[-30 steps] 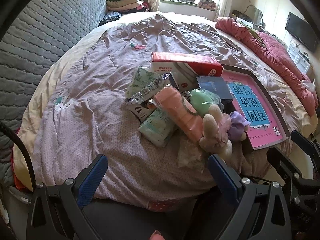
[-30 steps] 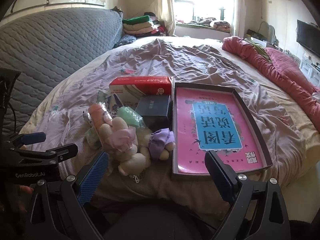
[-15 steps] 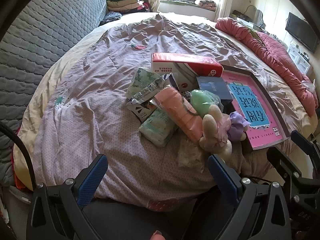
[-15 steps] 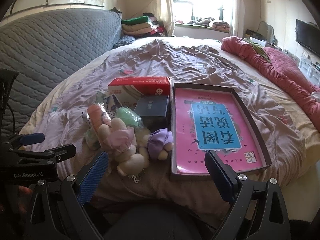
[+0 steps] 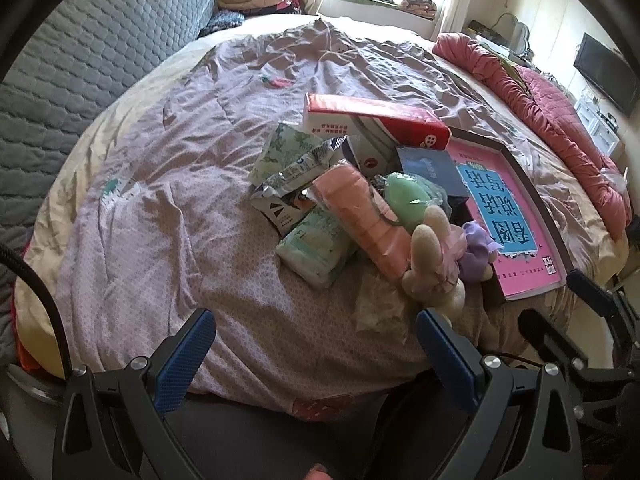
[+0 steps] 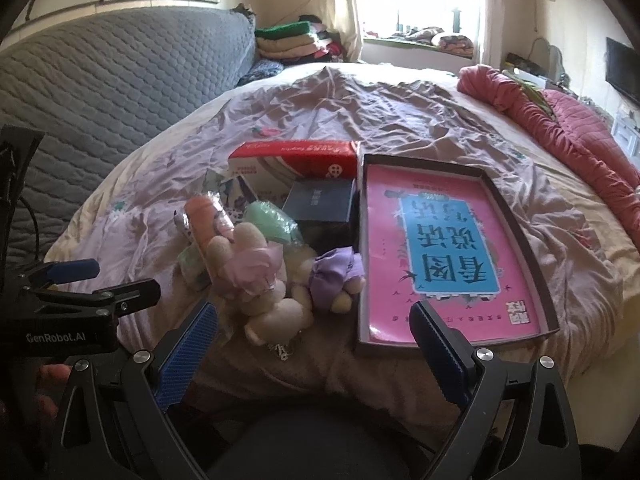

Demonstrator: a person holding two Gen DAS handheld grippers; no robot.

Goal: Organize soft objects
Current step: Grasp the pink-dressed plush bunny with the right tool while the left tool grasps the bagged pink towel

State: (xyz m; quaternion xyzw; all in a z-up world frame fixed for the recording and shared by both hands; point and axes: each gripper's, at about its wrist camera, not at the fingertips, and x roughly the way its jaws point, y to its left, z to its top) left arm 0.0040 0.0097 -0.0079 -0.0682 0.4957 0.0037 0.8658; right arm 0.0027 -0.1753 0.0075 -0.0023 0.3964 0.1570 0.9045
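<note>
We hold both grippers at the near edge of the bed, jaws spread wide and empty. The pile of soft things lies ahead: the plush rabbit [image 6: 264, 280] sits just beyond our right gripper [image 6: 314, 344], a little toward its left finger, with the purple plush [image 6: 336, 276] beside it, touching the box lid [image 6: 516, 216] that lies ahead toward its right finger. From our left gripper [image 5: 316, 354] the rabbit lies ahead to the right, the peach roll [image 5: 356, 216] farther in. The rabbit's long axis runs roughly away from us, ears pointing inward. We judge the right hand nearer for a first grab.
</note>
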